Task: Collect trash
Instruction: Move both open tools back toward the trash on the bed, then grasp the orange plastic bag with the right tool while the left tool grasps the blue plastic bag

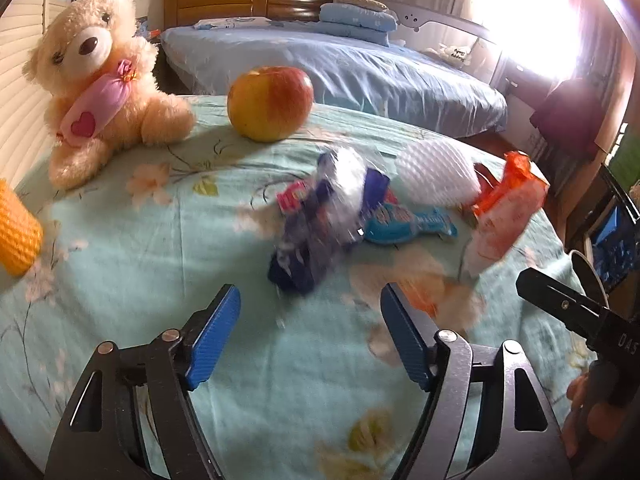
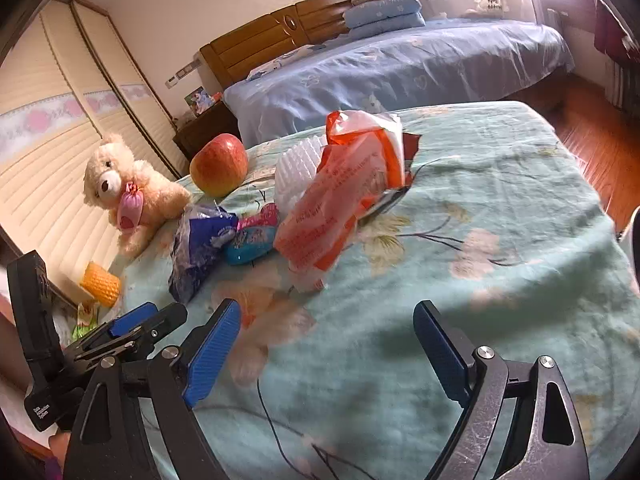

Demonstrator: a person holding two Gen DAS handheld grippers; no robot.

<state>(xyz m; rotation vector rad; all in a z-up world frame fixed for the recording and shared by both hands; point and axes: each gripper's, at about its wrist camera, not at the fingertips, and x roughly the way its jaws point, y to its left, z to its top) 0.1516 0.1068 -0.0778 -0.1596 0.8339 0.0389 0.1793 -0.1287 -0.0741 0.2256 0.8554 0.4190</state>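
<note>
Both tools over the pale green floral blanket [image 1: 120, 264], pointing down at the trash pile.

My left gripper [image 1: 310, 312]: jaws spread wide, nothing between the blue pads [image 1: 214, 336], only blanket below. The crumpled blue-and-clear wrapper [image 1: 320, 224] lies just ahead of the fingertips, apart from them, blurred in this view.

My right gripper [image 2: 326, 336]: jaws also wide apart, empty, blanket showing in the gap. The orange-and-white plastic bag [image 2: 340, 208] sits ahead of it, standing up crumpled, not touched.

Trash layout, left wrist view: the blue-and-clear wrapper in the middle; a teal snack packet [image 1: 404, 224] touching its right side; a white foam fruit net [image 1: 436, 176] behind that; the orange-and-white bag to the right of the net. A pink scrap [image 1: 294, 196] shows at the wrapper's left edge.

Other items on the blanket: apple [image 1: 270, 104] behind the pile, upright; teddy bear [image 1: 100, 76] at far left, sitting; yellow foam net [image 1: 16, 232] at the left edge.

In the right wrist view my left gripper appears at lower left. A second bed with a blue cover [image 2: 400, 76] stands behind.
</note>
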